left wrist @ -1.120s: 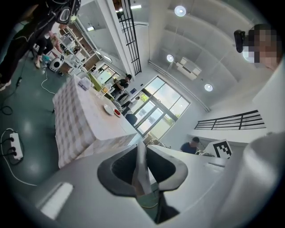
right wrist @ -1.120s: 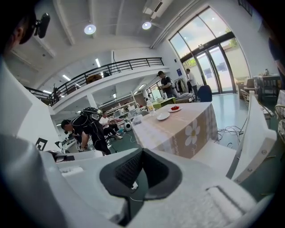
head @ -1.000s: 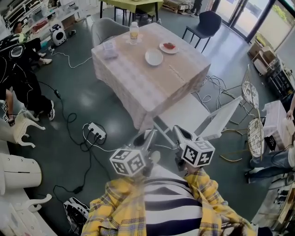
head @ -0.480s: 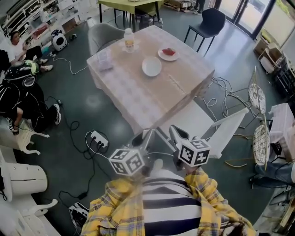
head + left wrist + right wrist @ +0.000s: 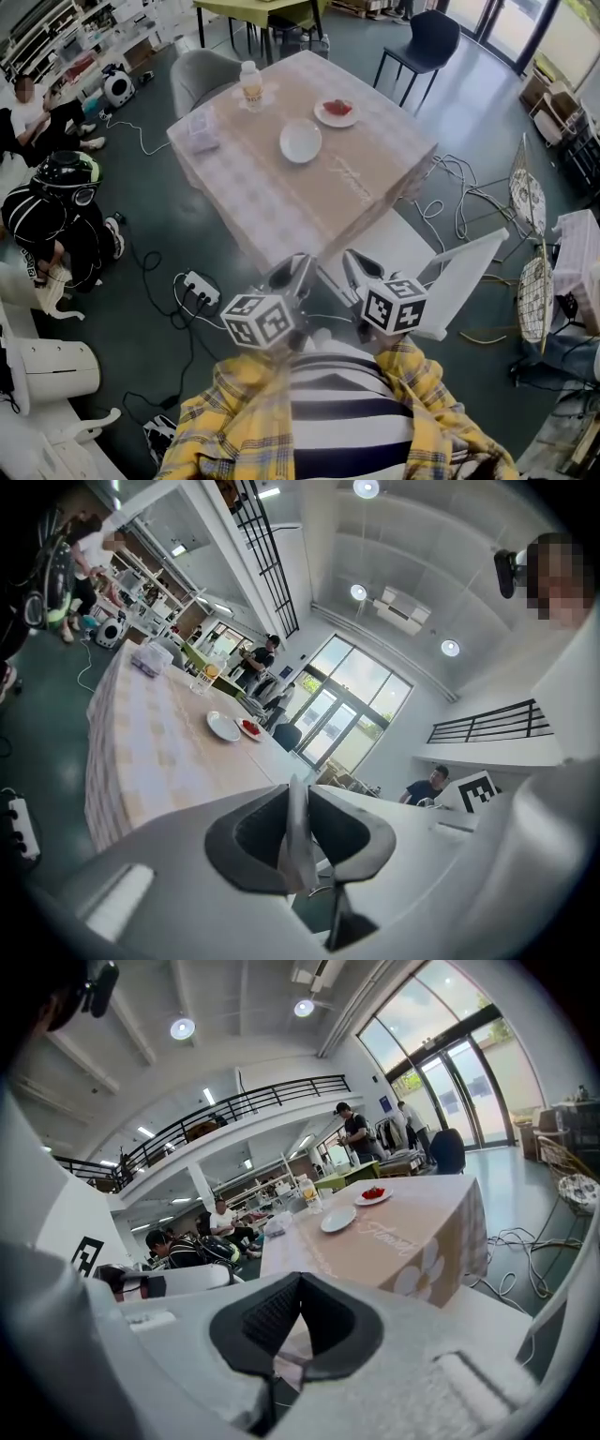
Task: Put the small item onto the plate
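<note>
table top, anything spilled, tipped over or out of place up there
Nothing stands out. The bottle stands upright, the empty white plate and the small plate holding a red item sit flat, and the tablecloth lies smooth.

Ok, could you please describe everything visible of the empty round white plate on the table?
The round white plate looks glazed, like ceramic, with a shallow raised rim and nothing on it. It lies flat near the middle of the pale checked tablecloth and touches only that cloth. In the head view, a smaller white plate holding something red sits apart from it, toward the far right corner. A clear bottle stands farther off at the far left.
</note>
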`<action>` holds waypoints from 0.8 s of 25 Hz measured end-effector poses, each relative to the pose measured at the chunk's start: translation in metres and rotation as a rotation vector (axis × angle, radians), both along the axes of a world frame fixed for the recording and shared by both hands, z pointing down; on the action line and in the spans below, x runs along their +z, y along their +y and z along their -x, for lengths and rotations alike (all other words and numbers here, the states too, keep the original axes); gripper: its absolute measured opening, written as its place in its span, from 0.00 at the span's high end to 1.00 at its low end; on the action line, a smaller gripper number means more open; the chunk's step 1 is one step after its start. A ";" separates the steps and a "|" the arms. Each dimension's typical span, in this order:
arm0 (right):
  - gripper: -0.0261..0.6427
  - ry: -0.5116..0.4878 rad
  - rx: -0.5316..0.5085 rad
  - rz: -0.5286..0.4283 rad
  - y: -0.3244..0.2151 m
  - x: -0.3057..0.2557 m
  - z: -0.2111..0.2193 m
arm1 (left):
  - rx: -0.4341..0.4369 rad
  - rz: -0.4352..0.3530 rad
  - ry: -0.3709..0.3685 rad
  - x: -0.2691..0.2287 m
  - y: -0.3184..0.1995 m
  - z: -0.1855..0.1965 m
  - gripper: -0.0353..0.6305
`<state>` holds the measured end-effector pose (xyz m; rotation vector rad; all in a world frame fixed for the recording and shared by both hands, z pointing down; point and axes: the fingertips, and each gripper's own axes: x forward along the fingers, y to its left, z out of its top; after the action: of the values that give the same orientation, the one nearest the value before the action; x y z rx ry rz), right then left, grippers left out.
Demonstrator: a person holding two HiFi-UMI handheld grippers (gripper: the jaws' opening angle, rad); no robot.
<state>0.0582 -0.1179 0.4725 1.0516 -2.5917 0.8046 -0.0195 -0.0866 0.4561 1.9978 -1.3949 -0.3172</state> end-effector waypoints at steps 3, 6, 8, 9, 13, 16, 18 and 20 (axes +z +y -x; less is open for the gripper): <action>0.96 -0.006 0.001 -0.005 -0.006 -0.002 0.000 | -0.003 0.001 -0.005 -0.001 -0.006 0.001 0.86; 0.96 -0.008 -0.003 -0.012 -0.012 -0.004 0.001 | -0.007 -0.005 -0.008 -0.003 -0.013 0.001 0.85; 0.96 -0.006 -0.005 -0.005 -0.012 0.000 0.000 | -0.013 0.004 -0.006 0.000 -0.017 0.002 0.85; 0.96 -0.005 -0.003 -0.001 -0.013 0.002 -0.001 | -0.014 0.009 -0.003 0.002 -0.019 0.002 0.86; 0.96 -0.002 0.017 0.006 -0.023 0.003 -0.007 | -0.001 0.015 0.007 0.004 -0.031 -0.003 0.85; 0.96 0.000 0.022 0.002 -0.031 0.000 -0.005 | 0.007 0.010 0.006 0.001 -0.042 -0.001 0.85; 0.96 0.003 0.022 0.002 -0.038 -0.001 -0.001 | 0.009 0.007 0.003 -0.001 -0.051 0.002 0.85; 0.96 0.004 0.021 0.003 -0.045 -0.001 0.004 | 0.010 0.005 -0.001 -0.002 -0.060 0.007 0.85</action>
<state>0.0544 -0.1630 0.4718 1.0801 -2.5790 0.8105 -0.0261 -0.1464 0.4544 2.0002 -1.3847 -0.3077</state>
